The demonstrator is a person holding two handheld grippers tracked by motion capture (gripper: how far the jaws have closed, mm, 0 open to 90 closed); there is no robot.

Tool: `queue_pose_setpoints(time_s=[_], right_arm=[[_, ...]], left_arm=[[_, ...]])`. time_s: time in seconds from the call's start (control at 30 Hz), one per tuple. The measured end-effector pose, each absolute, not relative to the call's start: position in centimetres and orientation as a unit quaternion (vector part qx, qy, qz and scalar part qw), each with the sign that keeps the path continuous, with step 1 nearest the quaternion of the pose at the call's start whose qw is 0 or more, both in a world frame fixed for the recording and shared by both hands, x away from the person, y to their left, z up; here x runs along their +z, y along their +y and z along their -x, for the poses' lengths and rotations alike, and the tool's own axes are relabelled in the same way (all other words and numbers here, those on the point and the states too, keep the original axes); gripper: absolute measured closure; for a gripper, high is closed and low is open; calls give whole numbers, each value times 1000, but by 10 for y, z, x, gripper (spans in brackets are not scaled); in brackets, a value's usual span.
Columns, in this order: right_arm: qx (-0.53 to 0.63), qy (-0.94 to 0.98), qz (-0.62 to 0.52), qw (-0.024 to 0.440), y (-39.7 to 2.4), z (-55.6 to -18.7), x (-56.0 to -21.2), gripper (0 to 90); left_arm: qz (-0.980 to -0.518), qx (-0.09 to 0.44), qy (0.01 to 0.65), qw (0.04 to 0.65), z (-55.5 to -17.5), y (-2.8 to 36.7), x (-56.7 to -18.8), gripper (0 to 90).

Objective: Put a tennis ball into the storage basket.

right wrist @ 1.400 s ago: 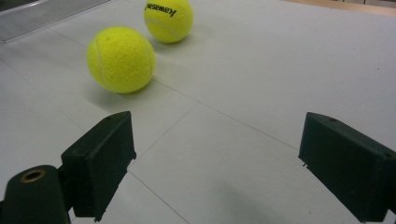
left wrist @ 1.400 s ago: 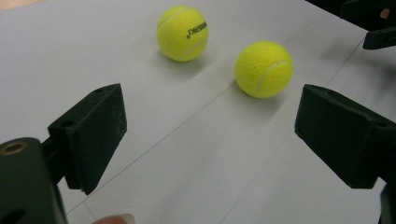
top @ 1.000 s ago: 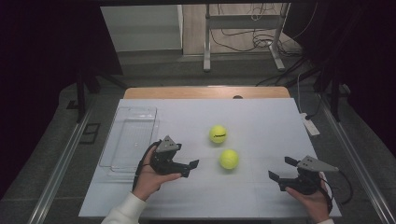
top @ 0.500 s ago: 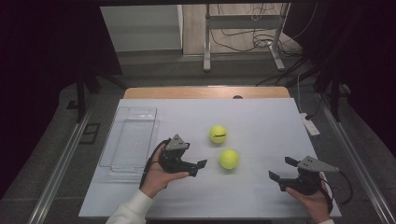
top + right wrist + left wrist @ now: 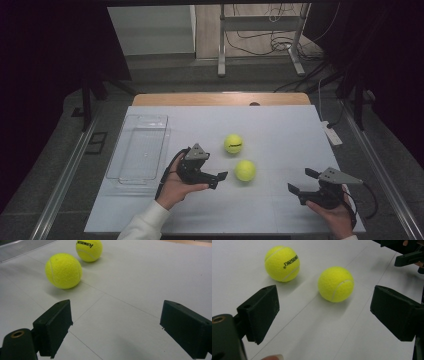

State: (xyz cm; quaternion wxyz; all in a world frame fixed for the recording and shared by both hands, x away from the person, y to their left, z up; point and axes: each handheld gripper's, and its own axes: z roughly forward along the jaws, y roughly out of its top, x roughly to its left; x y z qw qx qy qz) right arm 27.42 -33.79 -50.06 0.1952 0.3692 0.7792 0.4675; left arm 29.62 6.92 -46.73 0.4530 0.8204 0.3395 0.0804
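Two yellow tennis balls sit mid-table: the nearer ball (image 5: 245,170) lies just ahead of the left gripper (image 5: 220,178), jaws spread wide, gripping nothing. The right gripper (image 5: 300,186) rests well apart, jaws likewise released. A clear tray (image 5: 120,176) sits left.

A white-topped desk (image 5: 280,125) with a wooden far edge stands in a dim room; beyond it, a grey floor (image 5: 165,70), a metal stand (image 5: 260,37) and trailing cables (image 5: 280,12).
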Motion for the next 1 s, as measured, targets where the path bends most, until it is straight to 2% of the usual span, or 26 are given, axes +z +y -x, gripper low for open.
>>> queue_pose_setpoints(time_s=[1.0], right_arm=[[467, 777, -373, 195, -340, -274, -501, 107]], left_arm=[[-834, 64, 317, 447, -308, 42, -472, 93]])
